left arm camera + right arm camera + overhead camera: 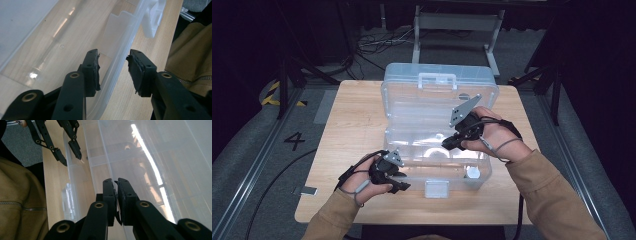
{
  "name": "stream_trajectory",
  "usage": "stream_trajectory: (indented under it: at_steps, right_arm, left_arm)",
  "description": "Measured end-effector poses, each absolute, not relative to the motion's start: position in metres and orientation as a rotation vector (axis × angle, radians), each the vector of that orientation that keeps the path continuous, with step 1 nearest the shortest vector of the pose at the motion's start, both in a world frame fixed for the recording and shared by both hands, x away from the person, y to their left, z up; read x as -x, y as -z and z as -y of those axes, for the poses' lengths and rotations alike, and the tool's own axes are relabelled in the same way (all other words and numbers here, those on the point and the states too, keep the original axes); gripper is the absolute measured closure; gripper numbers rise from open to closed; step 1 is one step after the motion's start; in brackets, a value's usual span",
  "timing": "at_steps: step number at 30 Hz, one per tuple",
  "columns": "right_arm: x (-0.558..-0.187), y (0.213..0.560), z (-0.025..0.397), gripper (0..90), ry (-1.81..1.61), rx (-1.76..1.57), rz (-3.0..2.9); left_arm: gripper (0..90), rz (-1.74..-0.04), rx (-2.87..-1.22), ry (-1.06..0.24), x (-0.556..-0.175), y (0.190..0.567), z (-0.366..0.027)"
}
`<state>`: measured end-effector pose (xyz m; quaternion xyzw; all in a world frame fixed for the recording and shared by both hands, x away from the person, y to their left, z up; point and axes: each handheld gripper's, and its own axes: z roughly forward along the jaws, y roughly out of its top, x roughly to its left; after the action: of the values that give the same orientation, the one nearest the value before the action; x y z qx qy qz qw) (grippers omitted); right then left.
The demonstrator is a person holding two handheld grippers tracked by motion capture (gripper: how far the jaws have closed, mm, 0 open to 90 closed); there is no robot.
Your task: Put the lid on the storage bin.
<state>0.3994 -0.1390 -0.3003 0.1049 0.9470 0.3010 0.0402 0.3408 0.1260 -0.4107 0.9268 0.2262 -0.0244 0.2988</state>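
Observation:
A clear plastic box point(412, 172) stands open on the wooden table point(352, 120), its lid point(437, 95) raised at the back. My left gripper point(401, 182) is at the box's front left corner. It is open point(113, 53), one jaw inside the front wall point(117, 62) and one outside, not touching it. My right gripper point(447, 145) reaches into the middle of the box. Its jaws point(116, 181) are shut on a thin clear inner wall point(100, 152) that runs parallel to the front wall. The left gripper point(72, 159) is seen farther off in the right gripper view.
A white latch point(436, 189) hangs at the front of the box, and a small white round object point(472, 173) lies in its front right corner. The lid carries a white handle point(438, 80). Cables and a metal stand point(457, 30) are on the floor behind the table.

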Motion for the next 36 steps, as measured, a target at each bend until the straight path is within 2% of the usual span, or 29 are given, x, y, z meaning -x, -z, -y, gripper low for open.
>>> stream_trajectory:
  at_steps: [4,11,14,28,36]
  right_arm:
    - [-0.399,0.3,0.14,85.3,-0.926,-0.334,-2.901]
    - [-0.399,0.301,0.14,85.3,-0.936,-0.346,-2.901]
    - [-0.398,0.301,0.14,85.1,-0.937,-0.351,-2.898]
    - [-0.396,0.303,0.141,84.8,-0.953,-0.364,-2.891]
    - [-0.395,0.305,0.143,84.7,-0.966,-0.375,-2.894]
  left_arm:
    - [59.2,-0.611,-2.439,0.062,-0.34,0.405,-0.129]
    - [64.5,-0.605,-2.354,0.042,-0.338,0.387,-0.14]
    - [63.3,-0.595,-2.304,0.052,-0.337,0.378,-0.145]
    - [74.3,-0.617,-2.153,0.04,-0.342,0.354,-0.162]
    - [76.0,-0.625,-2.061,0.007,-0.344,0.343,-0.167]
